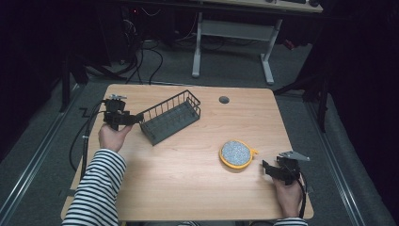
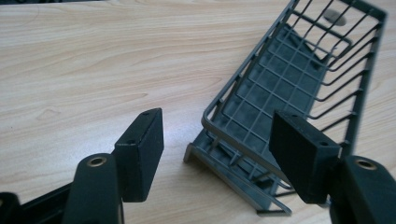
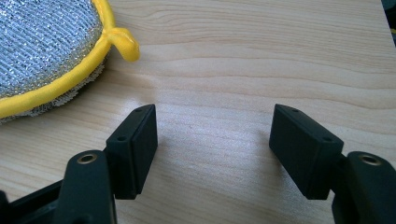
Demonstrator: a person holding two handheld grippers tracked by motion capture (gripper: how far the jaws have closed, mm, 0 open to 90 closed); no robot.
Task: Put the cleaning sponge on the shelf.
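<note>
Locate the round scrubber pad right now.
In the high view, the scrubber pad lies flat on the table's right half, just left of the right gripper.

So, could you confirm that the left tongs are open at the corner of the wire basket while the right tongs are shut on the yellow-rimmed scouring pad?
Not quite: the right tongs are open, not shut on the yellow-rimmed scouring pad. The right gripper view shows the pad lying up and to their left, with bare table between the jaws. The rest holds: the left tongs are open at the corner of the wire basket.

On the surface (image 1: 188, 179) there is one dark wire basket (image 1: 170, 117) and one round silver scouring pad with yellow edge (image 1: 236, 153).
</note>
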